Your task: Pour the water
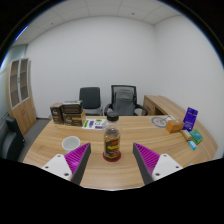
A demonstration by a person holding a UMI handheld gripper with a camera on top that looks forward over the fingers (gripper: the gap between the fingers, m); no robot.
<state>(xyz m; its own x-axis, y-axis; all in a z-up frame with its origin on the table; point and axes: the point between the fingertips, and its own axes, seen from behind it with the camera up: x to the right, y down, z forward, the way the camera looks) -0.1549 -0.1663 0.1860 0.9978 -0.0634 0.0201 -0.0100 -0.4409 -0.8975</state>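
- Tongs (111, 160) spread wide, gripping nothing.
- A jar (112, 143) (dark contents, red label) stands on the wooden bench (140, 135), just ahead, between the fingers, gaps on both sides.

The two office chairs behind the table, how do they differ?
The left chair is dark, with a squarish back and no plain armrests; the right chair is greyer and shows curved armrests. The left chair stands near the brown boxes; the right chair stands nearer the side desk. Both face the table and sit empty. The bottle stands between the open gripper fingers.
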